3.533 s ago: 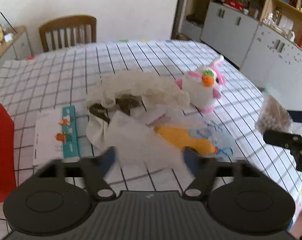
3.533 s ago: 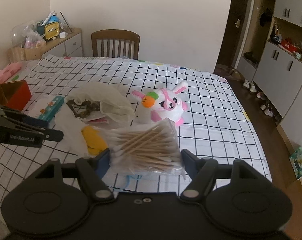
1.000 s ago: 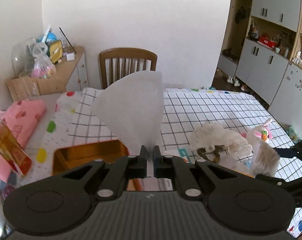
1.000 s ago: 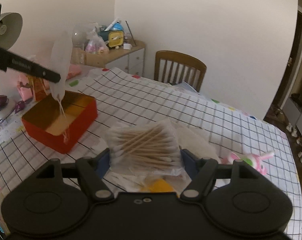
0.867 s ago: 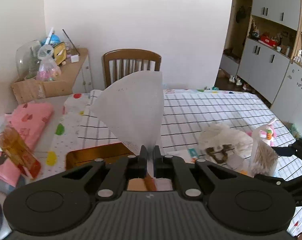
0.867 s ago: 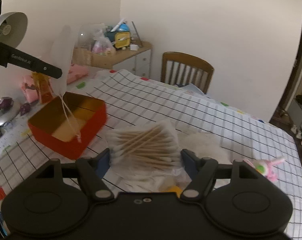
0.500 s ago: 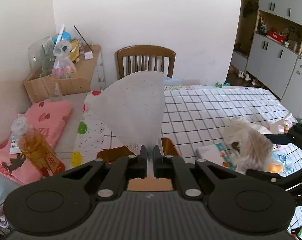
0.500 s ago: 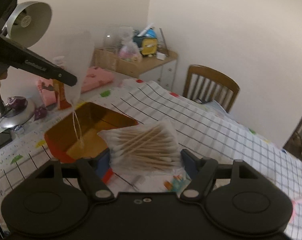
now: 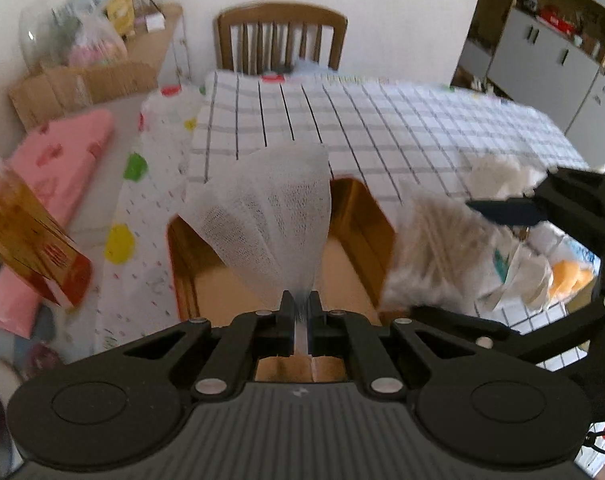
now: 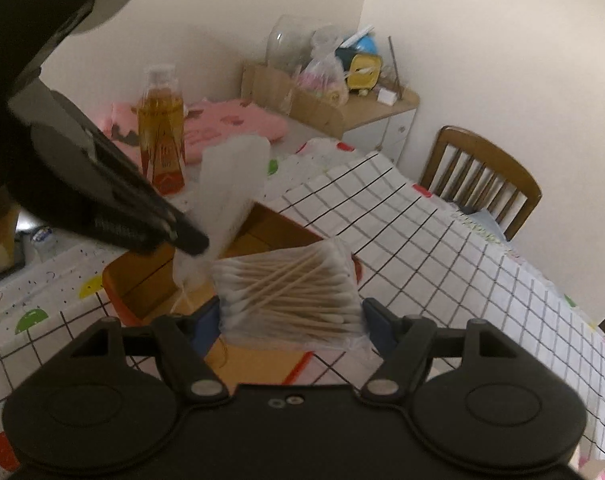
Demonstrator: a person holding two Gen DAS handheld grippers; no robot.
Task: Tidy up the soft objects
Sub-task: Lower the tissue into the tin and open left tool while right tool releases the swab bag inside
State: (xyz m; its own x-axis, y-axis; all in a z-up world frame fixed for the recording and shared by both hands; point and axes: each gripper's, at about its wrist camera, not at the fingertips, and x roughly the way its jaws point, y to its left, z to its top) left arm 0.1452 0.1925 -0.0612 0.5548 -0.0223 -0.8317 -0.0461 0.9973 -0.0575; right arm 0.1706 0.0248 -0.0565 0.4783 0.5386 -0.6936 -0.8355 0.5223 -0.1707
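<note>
My left gripper [image 9: 301, 300] is shut on a white gauze cloth [image 9: 268, 216] and holds it above the open red box [image 9: 366, 224]. In the right wrist view the cloth [image 10: 232, 184] hangs from the left gripper [image 10: 190, 242] over the box [image 10: 142, 280]. My right gripper [image 10: 290, 312] is shut on a clear bag of cotton swabs [image 10: 290, 292], held over the box's near right side. The bag also shows in the left wrist view [image 9: 434, 256], just right of the box.
A bottle of amber liquid [image 10: 160, 120] stands left of the box on the dotted cloth. A pink cushion [image 9: 58, 160] lies beyond it. Soft items, a yellow one [image 9: 570, 276] among them, lie at the right on the checked tablecloth [image 9: 382, 120]. A wooden chair [image 9: 280, 36] stands at the far end.
Both grippers have moved left and down toward the red box with their loads. The box is now right under the gauze, and the swab bag is close beside it.
</note>
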